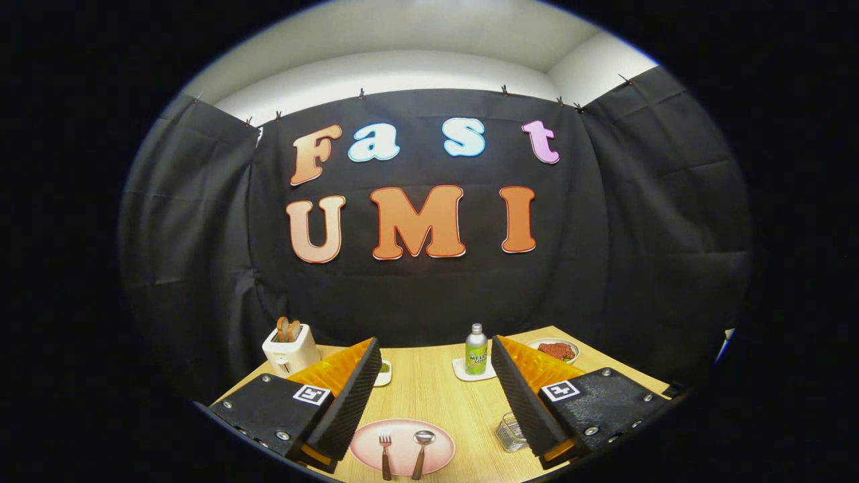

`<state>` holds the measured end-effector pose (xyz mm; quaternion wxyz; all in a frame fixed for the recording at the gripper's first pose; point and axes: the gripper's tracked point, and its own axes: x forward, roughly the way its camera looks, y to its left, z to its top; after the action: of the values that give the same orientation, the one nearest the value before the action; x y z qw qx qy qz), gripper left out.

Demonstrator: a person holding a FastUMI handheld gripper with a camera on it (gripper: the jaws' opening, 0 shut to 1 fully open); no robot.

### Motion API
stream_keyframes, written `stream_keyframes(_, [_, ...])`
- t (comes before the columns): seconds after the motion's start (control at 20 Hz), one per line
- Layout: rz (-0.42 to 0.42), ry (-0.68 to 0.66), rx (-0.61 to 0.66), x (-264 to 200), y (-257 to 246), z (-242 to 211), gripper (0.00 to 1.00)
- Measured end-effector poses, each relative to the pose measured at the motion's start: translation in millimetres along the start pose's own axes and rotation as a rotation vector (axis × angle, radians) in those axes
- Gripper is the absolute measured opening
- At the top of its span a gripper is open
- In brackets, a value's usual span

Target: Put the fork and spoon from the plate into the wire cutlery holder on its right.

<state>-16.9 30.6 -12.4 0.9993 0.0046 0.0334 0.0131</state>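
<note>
The gripper point(433, 396) hovers above the surface point(436, 389), jaws wide apart and empty. Between them lies the plate point(402, 445), with the fork point(385, 455) beside the spoon point(421, 451). The holder point(511, 431) stands at the plate's 3 o'clock.

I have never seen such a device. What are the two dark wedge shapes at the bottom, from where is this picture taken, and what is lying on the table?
The wedges are the two fingers of a hand-held gripper; a person carries it, and a camera riding on it looks forward along them. The fingers stand wide apart and hold nothing. Between them on the wooden table lies a pink plate with a fork and a spoon. Right of the plate stands a wire cutlery holder, partly hidden by one finger. Farther off are a toaster, a bottle on a coaster, and a dish of red food.
</note>
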Motion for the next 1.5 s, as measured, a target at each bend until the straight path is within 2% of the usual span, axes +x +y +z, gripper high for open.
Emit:
stream_keyframes(0.7, [0.033, 0.056, -0.017, 10, 20, -37, 0.98])
stream_keyframes(1.1, [0.059, 0.17, -0.035, 17, 30, -105, 0.98])
stream_keyframes(1.5, [0.046, 0.298, -0.043, 26, 23, -186, 0.98])
